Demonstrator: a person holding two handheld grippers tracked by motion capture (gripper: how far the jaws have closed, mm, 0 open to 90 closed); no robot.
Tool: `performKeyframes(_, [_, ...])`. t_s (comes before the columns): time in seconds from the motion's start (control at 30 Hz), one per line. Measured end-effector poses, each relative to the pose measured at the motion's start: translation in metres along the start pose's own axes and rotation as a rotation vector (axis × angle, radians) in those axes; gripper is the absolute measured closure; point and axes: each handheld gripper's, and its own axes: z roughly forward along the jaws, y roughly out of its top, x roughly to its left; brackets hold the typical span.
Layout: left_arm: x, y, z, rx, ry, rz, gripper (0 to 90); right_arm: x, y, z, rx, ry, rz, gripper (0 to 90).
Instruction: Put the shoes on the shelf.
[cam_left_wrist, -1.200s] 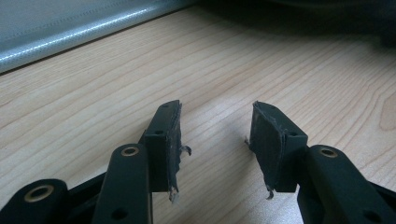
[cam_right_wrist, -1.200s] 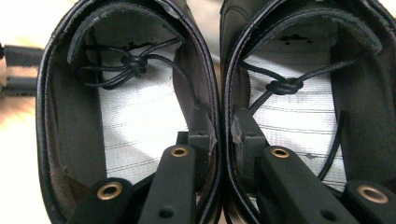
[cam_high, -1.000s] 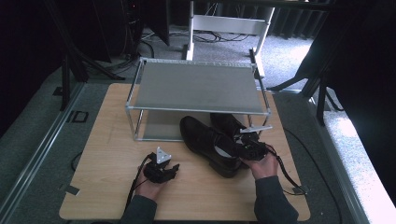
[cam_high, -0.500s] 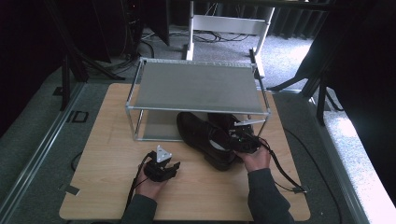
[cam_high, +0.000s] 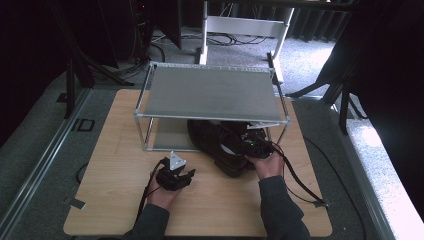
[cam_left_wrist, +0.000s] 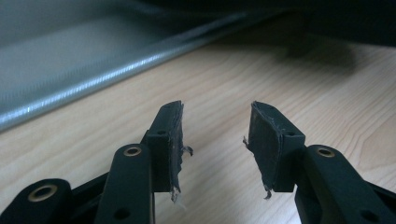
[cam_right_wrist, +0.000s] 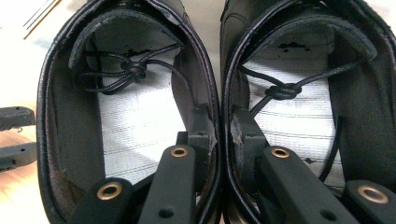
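A pair of black lace-up shoes (cam_high: 220, 145) lies side by side on the table, toes under the metal rack (cam_high: 210, 92). In the right gripper view the left shoe (cam_right_wrist: 126, 102) and right shoe (cam_right_wrist: 299, 93) show their open mouths and knotted laces. My right gripper (cam_right_wrist: 219, 126) is shut on the two touching inner heel walls, one jaw inside each shoe. In the high view my right gripper (cam_high: 255, 145) sits at the shoes' heels. My left gripper (cam_high: 185, 175) rests on the wooden table (cam_high: 120, 165), open and holding nothing; its jaws (cam_left_wrist: 217, 135) hover just over the wood.
The rack is a two-level metal shelf with a grey top and a lower plate (cam_high: 170, 135); its edge (cam_left_wrist: 93, 84) runs in front of the left gripper. Cables trail from both grippers. Grey carpet surrounds the table; a white frame (cam_high: 245, 25) stands behind.
My right gripper has pushed the pair of shoes away from me, farther under the rack. The left gripper has stayed in place.
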Motion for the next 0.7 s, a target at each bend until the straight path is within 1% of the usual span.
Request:
performKeyframes(0.2, [-0.007, 0.016, 0.003, -0.018, -0.004, 0.031, 55.7, 0.003, 0.003, 0.005, -0.006, -0.028, -0.001, 80.6])
performKeyframes(0.43, [-0.013, 0.034, 0.010, -0.041, 0.000, 0.037, 57.6, 0.006, 0.008, 0.011, -0.020, -0.034, 0.016, 80.6])
performKeyframes(0.53, [-0.016, 0.040, 0.013, -0.043, 0.000, 0.038, 59.2, 0.006, 0.009, 0.014, -0.026, -0.032, 0.031, 80.6])
performKeyframes(0.7, [-0.022, 0.049, 0.021, -0.034, -0.003, 0.045, 62.2, 0.008, 0.008, 0.021, -0.031, -0.052, 0.042, 80.6])
